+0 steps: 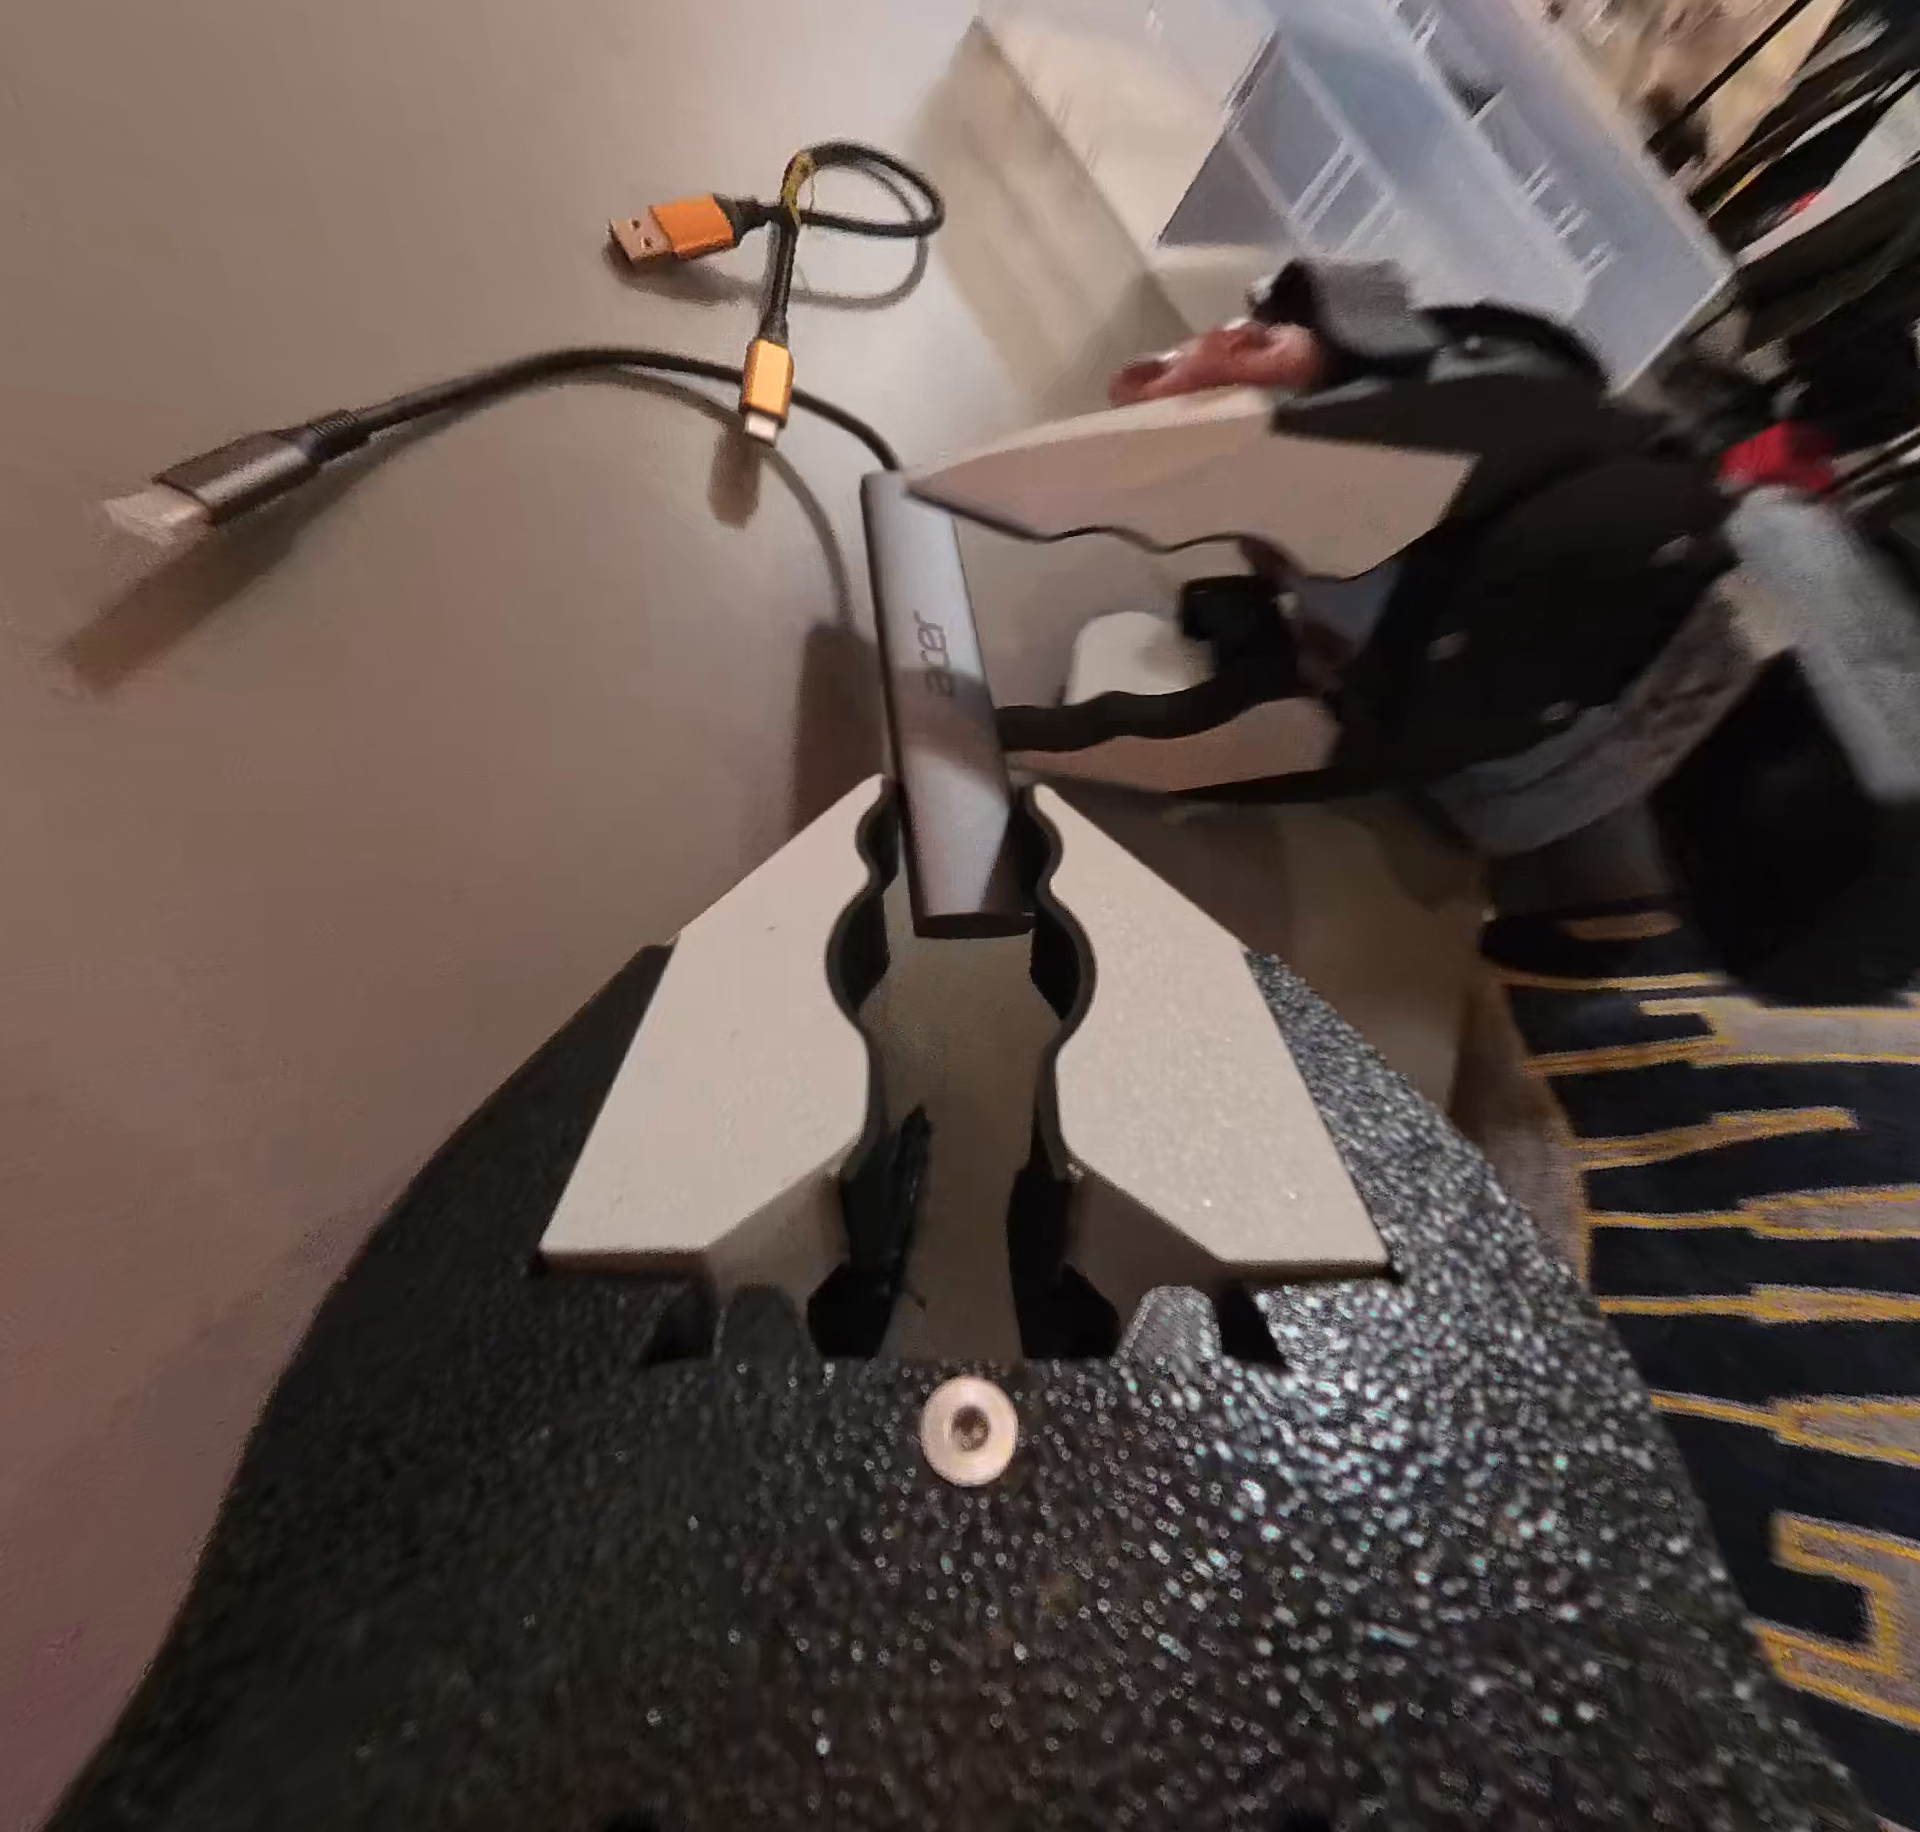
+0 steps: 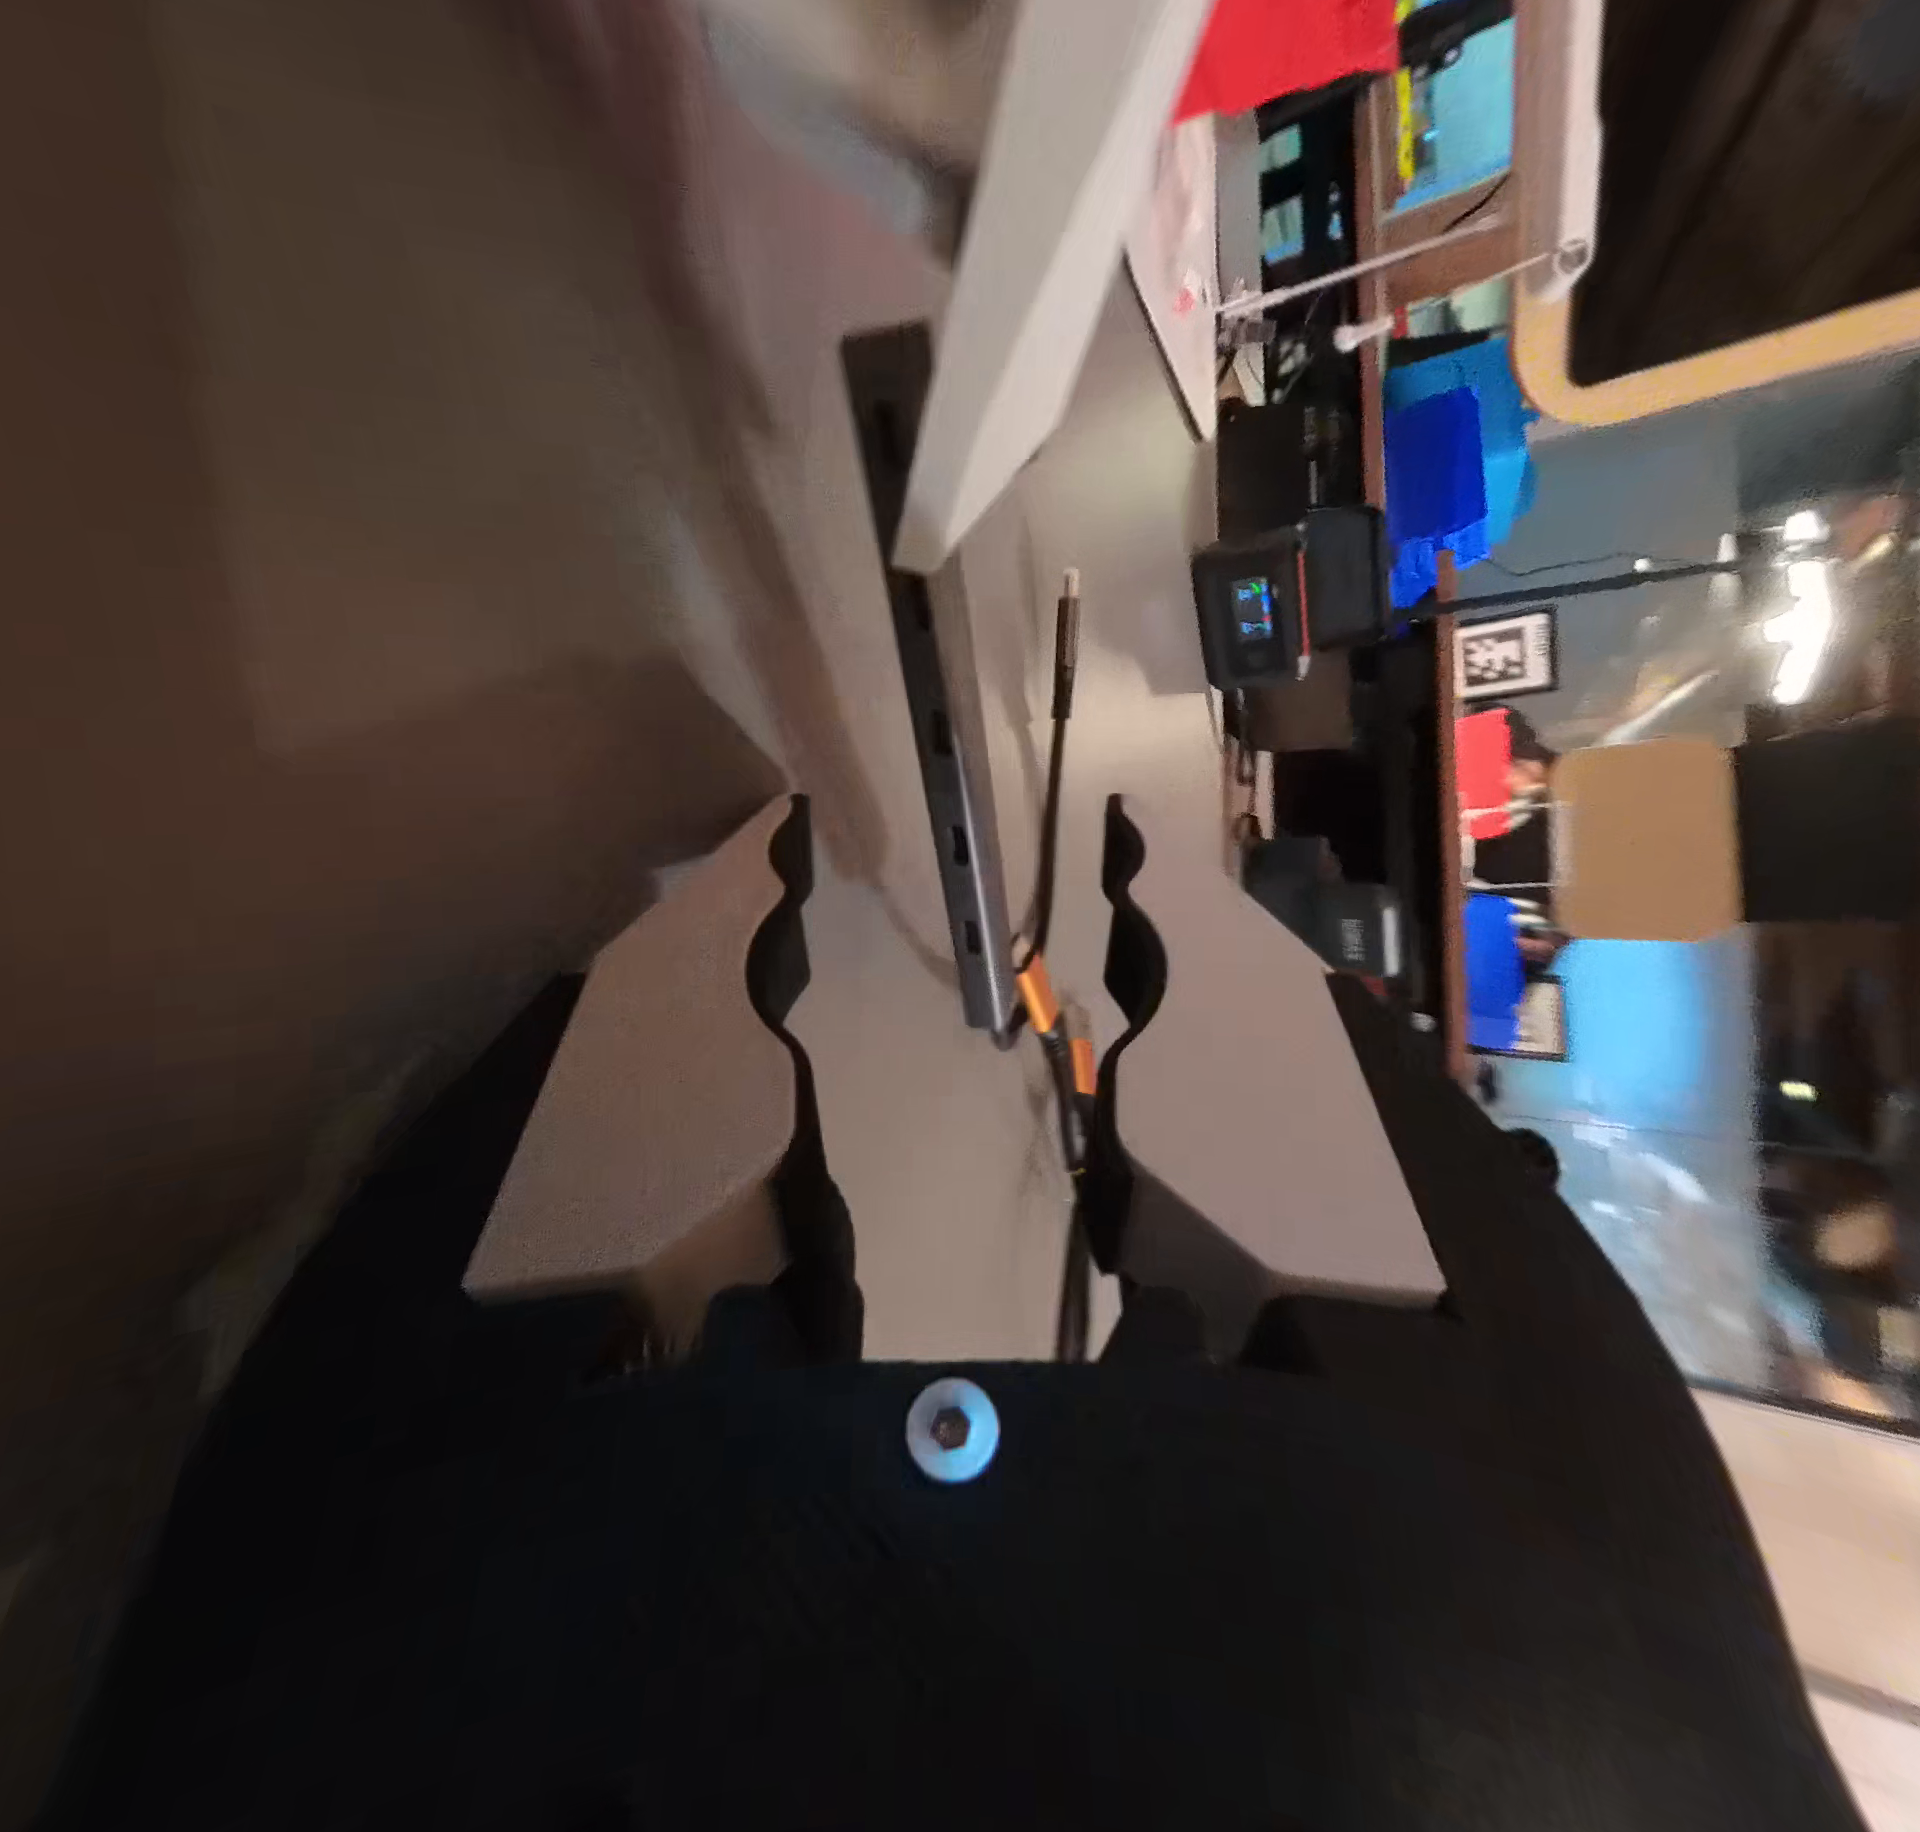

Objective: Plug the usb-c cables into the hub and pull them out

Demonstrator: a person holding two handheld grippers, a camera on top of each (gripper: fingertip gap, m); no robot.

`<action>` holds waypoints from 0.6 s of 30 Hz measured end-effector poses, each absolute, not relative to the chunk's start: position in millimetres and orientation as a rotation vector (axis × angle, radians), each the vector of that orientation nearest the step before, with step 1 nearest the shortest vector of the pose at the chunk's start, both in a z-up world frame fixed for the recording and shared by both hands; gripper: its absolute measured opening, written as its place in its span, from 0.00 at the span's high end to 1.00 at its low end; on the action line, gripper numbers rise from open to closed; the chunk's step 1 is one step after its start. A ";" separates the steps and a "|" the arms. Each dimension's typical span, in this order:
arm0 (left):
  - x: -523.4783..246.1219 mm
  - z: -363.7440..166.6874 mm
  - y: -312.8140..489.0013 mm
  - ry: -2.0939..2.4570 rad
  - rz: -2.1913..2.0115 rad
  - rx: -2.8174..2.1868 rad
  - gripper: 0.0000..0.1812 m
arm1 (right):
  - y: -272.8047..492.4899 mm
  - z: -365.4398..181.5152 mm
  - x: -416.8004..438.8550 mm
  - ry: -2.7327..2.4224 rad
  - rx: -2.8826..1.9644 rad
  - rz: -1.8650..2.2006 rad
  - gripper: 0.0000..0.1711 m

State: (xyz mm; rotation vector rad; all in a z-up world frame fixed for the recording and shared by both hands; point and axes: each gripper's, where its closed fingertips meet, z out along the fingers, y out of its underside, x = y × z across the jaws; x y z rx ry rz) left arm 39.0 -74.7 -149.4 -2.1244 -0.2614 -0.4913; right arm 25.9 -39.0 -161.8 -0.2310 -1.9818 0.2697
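Observation:
My left gripper (image 1: 956, 847) is shut on the near end of the grey hub (image 1: 935, 681) and holds it tilted above the beige table (image 1: 312, 899). The hub's own black cable ends in a grey plug (image 1: 234, 478) lying on the table. An orange-ended cable (image 1: 769, 380) lies loose behind it. My right gripper (image 2: 956, 816) is open and empty, and its fingers (image 1: 1143, 494) stand apart at the hub's right side. In the right wrist view the hub (image 2: 961, 806) shows its row of ports, with the orange plugs (image 2: 1039, 993) and the left gripper's finger (image 2: 1039, 276) nearby.
The table's edge runs along the right, with patterned dark carpet (image 1: 1714, 1263) below. Clear plastic bins (image 1: 1403, 120) stand beyond the table. A small black device with a lit screen (image 2: 1262, 619) and blurred furniture fill the room behind.

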 end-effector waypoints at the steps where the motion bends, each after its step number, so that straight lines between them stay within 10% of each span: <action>1: 40.2 -144.4 -75.4 -0.269 -0.520 -2.100 0.89 | -36.3 -163.1 20.4 -1.973 -0.200 0.206 0.71; 4: 44.9 -129.1 -76.5 -0.216 -0.527 -2.032 0.89 | -35.2 -158.6 11.6 -1.925 -0.111 0.121 0.94; 12: 56.9 -115.6 -82.6 0.392 0.059 -1.955 0.66 | -48.1 -148.5 28.5 -2.091 -0.134 0.453 0.97; 18: 72.5 -121.2 -75.7 0.695 0.286 -1.915 0.88 | -58.0 -153.3 36.0 -2.171 -0.070 0.521 0.96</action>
